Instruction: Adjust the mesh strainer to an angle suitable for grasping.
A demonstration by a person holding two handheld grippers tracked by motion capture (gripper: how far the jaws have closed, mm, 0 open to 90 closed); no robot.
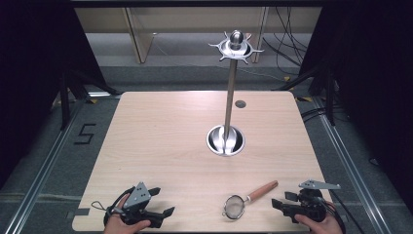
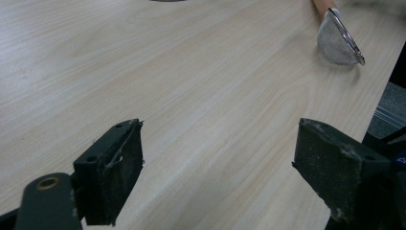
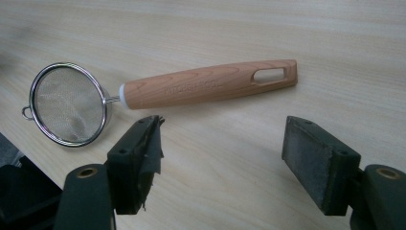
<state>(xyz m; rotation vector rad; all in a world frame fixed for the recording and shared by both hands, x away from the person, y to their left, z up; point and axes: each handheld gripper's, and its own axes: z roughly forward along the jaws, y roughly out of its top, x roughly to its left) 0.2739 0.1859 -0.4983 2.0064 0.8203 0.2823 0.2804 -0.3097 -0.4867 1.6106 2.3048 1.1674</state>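
A small mesh strainer with a wooden handle lies near the table's front edge, mesh bowl toward the front. In the right gripper view the strainer and its handle lie flat just beyond my open right gripper, which holds nothing. That right gripper sits just right of the strainer in the high view. My left gripper rests at the front left, open and empty; its own view has the strainer far off at the top right. A tall metal utensil stand rises from a round base.
The stand's top ring with hooks hangs over the table's far side. A small grey disc is set in the tabletop behind the stand. Cables and frame legs lie on the floor around the table.
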